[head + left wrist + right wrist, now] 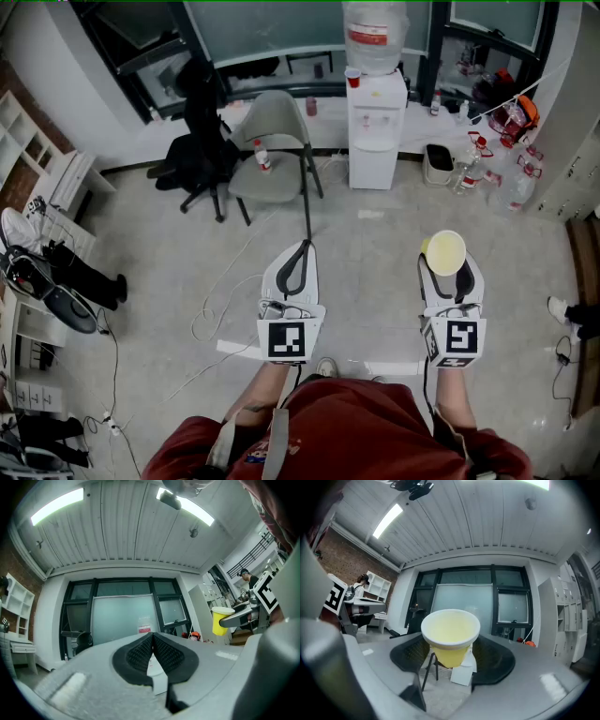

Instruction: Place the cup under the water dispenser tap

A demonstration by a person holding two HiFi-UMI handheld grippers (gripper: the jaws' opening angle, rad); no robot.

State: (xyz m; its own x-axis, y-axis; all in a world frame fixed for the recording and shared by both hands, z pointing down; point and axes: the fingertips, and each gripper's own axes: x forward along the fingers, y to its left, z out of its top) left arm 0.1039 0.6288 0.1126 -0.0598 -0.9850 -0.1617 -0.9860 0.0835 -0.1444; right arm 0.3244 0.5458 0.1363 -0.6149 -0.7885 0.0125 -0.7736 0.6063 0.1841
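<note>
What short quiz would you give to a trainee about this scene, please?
1. True or false: the right gripper holds the yellow cup upright.
2. The water dispenser stands: A) beside the grey chair; B) between the two grippers; C) on the white shelves.
3. Is the left gripper open or shut?
Key: 1 true; 2 A; 3 shut, with nothing between its jaws.

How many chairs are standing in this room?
2. A grey folding chair stands left of the white water dispenser; a black wheeled office chair sits just left of that. Others may lie outside the view.
</note>
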